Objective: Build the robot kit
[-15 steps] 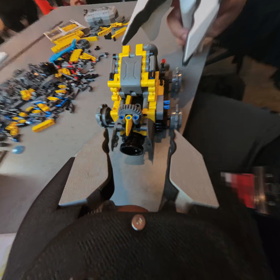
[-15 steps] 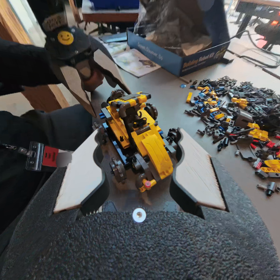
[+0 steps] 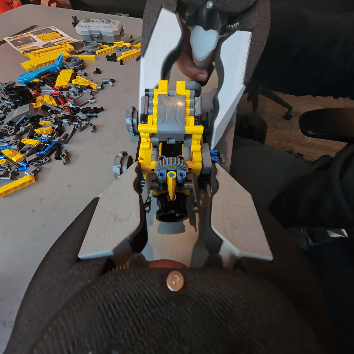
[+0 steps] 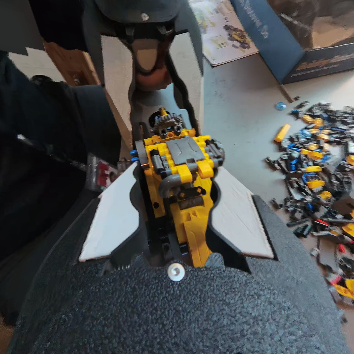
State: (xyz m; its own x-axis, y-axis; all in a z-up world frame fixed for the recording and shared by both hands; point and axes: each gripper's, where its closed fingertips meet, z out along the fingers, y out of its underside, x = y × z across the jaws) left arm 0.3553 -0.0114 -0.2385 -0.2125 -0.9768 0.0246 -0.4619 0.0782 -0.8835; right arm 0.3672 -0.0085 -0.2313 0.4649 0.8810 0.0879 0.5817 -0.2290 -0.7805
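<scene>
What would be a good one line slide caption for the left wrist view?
Both grippers bracket a yellow-and-grey brick vehicle end to end beside loose parts.

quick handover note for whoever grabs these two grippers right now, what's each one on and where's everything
Left gripper: jaws apart, straddling the gear end of the yellow brick vehicle; grip contact unclear.
Right gripper: jaws around the opposite end, close against its sides; whether it is clamped cannot be told.
The vehicle sits at the grey table edge, partly built, wheel hubs bare.
Loose parts pile, instruction sheet and grey block lie off to one side; blue box sits beyond.
</scene>
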